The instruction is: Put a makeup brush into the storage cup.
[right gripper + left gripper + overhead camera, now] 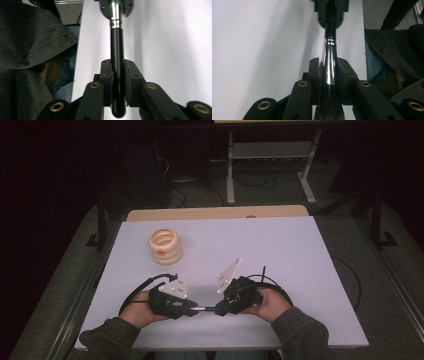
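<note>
Two grippers meet nose to nose low over the near part of the white counter (280, 250), each closed on one end of a makeup brush (205, 309) that bridges the gap between them. The left gripper (192, 308) has its jaws clamped on the shiny metal collar of the brush, with the dark bristles running back between the jaws toward the camera in the left gripper view. The right gripper (218, 309) has its jaws clamped on the black handle, whose rounded end pokes out behind the jaws in the right gripper view. No brand, label or writing can be read on the brush or the grippers. A cream ribbed holder (165, 245) with a small orange mark on its side stands well beyond the left jaws, apart from everything else. Bare counter lies ahead of and to either side of both jaws, and its near edge runs just behind them, by the person's dark sleeves. Beyond the far edge, with its wooden strip, are a dim grey carpeted floor (280, 195), loose cables and the legs of a metal frame (270, 165).
</note>
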